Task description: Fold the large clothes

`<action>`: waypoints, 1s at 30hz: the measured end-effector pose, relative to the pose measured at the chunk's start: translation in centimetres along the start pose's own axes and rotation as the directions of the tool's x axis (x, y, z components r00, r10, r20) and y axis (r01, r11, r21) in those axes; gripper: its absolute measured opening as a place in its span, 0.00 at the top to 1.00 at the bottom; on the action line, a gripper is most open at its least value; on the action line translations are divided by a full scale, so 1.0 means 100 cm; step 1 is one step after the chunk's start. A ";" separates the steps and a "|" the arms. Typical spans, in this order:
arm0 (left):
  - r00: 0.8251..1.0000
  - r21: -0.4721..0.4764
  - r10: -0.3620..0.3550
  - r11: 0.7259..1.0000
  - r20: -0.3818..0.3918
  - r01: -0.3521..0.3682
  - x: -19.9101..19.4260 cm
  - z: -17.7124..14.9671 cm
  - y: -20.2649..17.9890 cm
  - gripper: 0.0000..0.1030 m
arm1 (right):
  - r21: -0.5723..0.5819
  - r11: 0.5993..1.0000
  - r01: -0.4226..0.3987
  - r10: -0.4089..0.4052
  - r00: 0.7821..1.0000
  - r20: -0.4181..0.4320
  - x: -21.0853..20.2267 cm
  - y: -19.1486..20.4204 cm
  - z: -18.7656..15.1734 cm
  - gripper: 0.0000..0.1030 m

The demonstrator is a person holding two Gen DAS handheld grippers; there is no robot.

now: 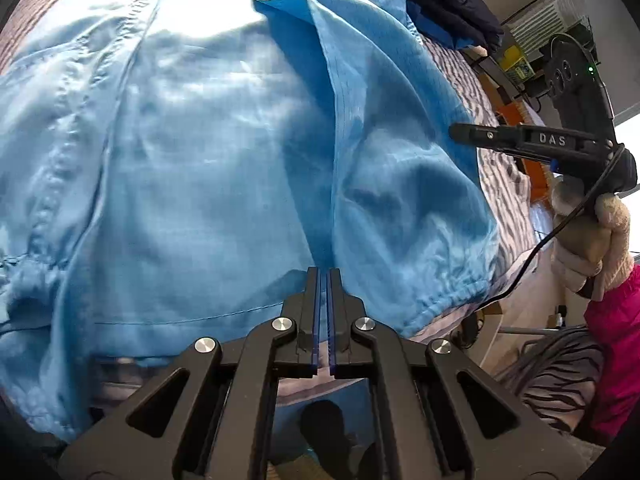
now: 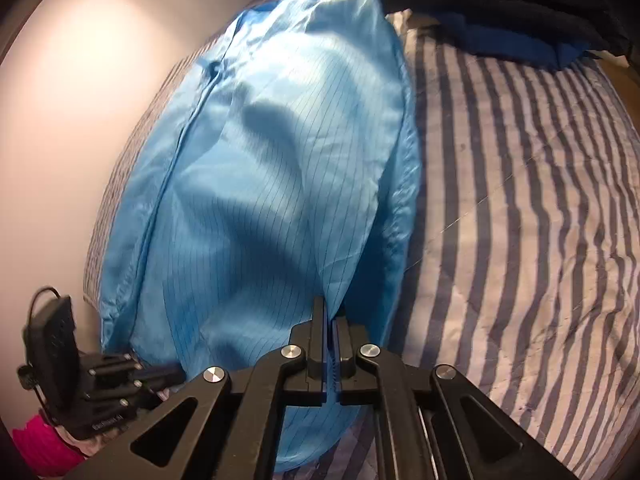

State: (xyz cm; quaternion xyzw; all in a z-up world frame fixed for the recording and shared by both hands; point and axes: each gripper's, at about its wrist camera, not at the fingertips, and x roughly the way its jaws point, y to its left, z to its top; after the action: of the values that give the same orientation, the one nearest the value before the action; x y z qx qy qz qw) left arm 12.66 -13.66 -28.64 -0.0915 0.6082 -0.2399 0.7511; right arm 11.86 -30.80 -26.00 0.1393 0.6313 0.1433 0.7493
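Both sets of jaws are closed: your left gripper [image 1: 324, 276] pinches a fold of the blue garment [image 1: 208, 152] at lower centre of its view, and your right gripper [image 2: 330, 312] clamps the garment's raised edge. You have open striped bedding [image 2: 520, 220] across the right of the right wrist view; a pale wall [image 2: 72, 120] hems in the left. Glossy, pinstriped and creased, the garment lies lengthwise toward a dark jacket [image 2: 500, 4] at upper right.
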 end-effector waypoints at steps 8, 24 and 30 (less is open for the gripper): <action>0.989 0.078 0.046 0.995 0.140 -0.057 -0.057 -0.013 -0.025 1.00 | 0.041 0.997 -0.068 0.064 0.994 0.084 -0.034 -0.032 0.007 0.68; 0.995 0.218 -0.097 0.971 -0.033 0.102 0.048 0.025 -0.088 0.99 | 0.078 0.997 0.025 -0.049 0.945 0.325 -0.052 -0.049 0.147 0.32; 0.994 0.247 -0.107 0.962 -0.039 0.113 0.059 0.028 -0.092 0.99 | 0.048 0.994 0.101 -0.109 0.964 0.241 0.006 -0.054 0.188 0.44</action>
State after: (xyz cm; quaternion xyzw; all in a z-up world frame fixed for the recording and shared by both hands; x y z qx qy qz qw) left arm 13.93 -24.84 -29.15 -0.0272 0.5767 -0.3567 0.7344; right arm 30.76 -36.03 -25.55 0.1354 0.5438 0.0742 0.8249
